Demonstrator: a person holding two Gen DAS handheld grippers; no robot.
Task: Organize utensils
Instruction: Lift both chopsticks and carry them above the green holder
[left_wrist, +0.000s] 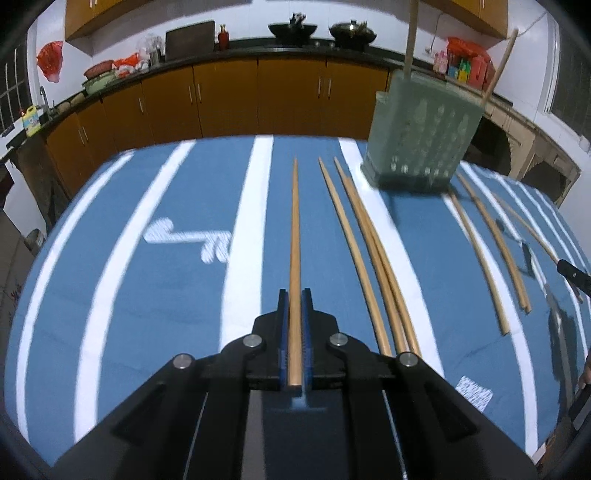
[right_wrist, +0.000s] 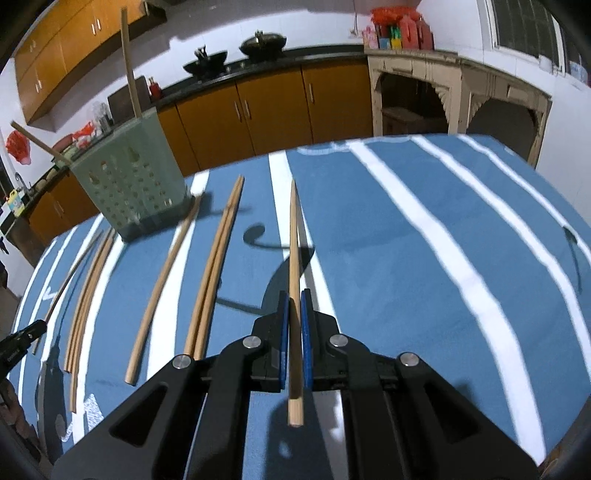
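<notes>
Chopsticks lie lengthwise across the blue-and-white striped worktop, their long axes running away from both cameras toward the pale green perforated holder at the far side, thin tips pointing that way. The left gripper is closed tight on one chopstick, which runs straight out between the blue pads, tip forward, square butt end behind the jaws. The right gripper likewise clamps a single chopstick, pointing forward and slightly left, its butt end jutting back past the jaws and its shaft raised above its shadow on the cloth. In the left wrist view, six loose chopsticks rest on the cloth: three close together just right of the held one, three more beyond the holder's right side. Two chopsticks stand in the holder, one nearly upright, one leaning outward. The holder sits upright on the worktop near its far edge.
</notes>
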